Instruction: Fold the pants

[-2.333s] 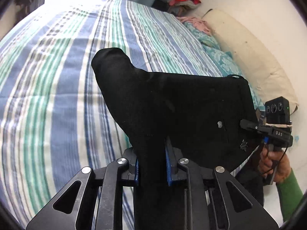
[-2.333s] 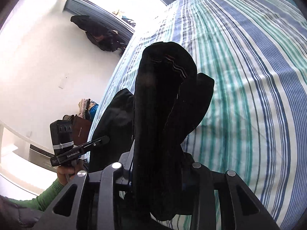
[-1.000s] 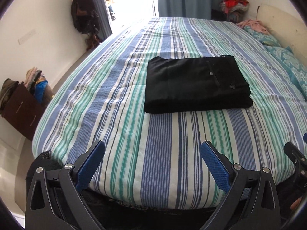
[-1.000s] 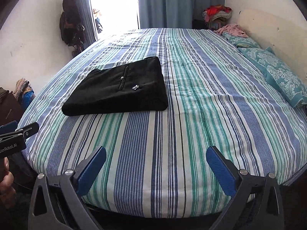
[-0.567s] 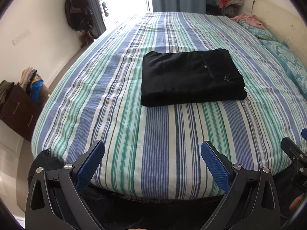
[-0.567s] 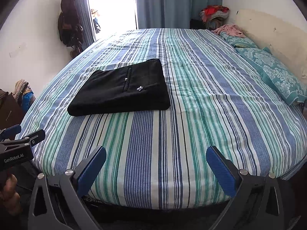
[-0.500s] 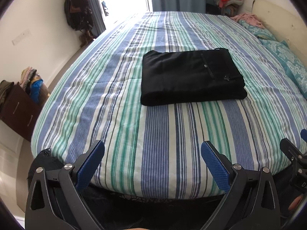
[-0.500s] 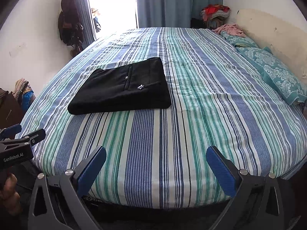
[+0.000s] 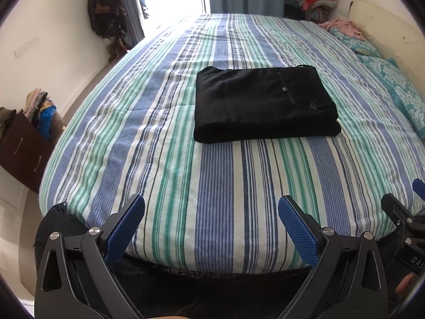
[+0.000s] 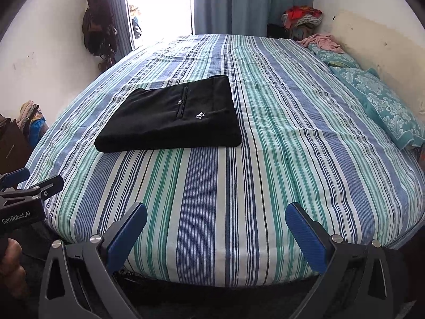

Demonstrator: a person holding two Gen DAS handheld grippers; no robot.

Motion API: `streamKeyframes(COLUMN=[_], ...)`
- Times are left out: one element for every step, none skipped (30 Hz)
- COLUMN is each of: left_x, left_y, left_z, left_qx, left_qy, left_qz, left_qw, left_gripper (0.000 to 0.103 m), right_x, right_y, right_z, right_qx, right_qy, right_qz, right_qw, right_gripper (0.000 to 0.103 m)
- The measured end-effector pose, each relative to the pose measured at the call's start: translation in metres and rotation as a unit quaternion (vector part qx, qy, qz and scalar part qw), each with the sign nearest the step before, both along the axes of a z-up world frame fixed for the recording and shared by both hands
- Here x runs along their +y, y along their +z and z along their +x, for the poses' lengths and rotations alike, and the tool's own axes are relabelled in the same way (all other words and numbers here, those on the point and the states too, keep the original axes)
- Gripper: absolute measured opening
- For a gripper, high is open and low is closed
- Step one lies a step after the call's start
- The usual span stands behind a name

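Note:
The black pants lie folded into a flat rectangle on the striped bed, and nothing touches them. In the right wrist view the same pants sit left of centre, back pocket button and small silver emblem facing up. My left gripper is open and empty, held back at the near edge of the mattress, well short of the pants. My right gripper is also open and empty at that same edge. Each gripper shows at the side of the other's view.
Teal patterned pillows and a pink cloth lie along the right side by a cream headboard. A dark drawer unit with clothes stands on the floor at the left. Dark garments hang on the far wall beside a bright doorway.
Both grippers held the black pants 2.3 s ago; they have let go and drawn back to the bed's edge. Over the last second the views shift only slightly.

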State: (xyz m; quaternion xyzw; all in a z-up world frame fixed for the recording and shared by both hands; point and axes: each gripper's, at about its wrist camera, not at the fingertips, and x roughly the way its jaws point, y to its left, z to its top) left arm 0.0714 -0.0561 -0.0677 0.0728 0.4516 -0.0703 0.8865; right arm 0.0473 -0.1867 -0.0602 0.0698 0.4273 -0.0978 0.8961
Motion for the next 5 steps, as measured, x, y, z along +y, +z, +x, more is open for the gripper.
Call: streamKeyframes(left_x=[0.001,0.0013,0.0013,0.001,0.0002], left_y=[0.0002,0.0007,0.0013,0.0021,0.0026], left_z=[-0.0002,-0.0009,-0.0019,-0.0025,-0.0033], left_qx=[-0.002,-0.006,-0.011,-0.017,-0.02], left_qy=[0.001,0.002,0.003,0.003,0.002], left_qz=[-0.002,-0.002,0.001,0.004,0.008], left_qw=[1.0,1.0,0.9999,0.9999,0.9998], left_gripper=[0.101,0.101,0.101,0.101,0.101], right_x=[0.0002,0.0005,0.001,0.0017,0.0025], right_y=[0.0,-0.0003,-0.0005,-0.0006,-0.0007], right_z=[-0.0002,-0.0003,-0.0003,0.0,0.0001], right_qx=[0.0,0.0,0.0,0.0,0.0], right_qy=[0.001,0.001,0.001,0.002,0.004], right_qz=[0.0,0.0,0.0,0.0,0.001], right_qw=[1.0,1.0,1.0,1.0,1.0], right_gripper=[0.103,0.103,0.103,0.103,0.103])
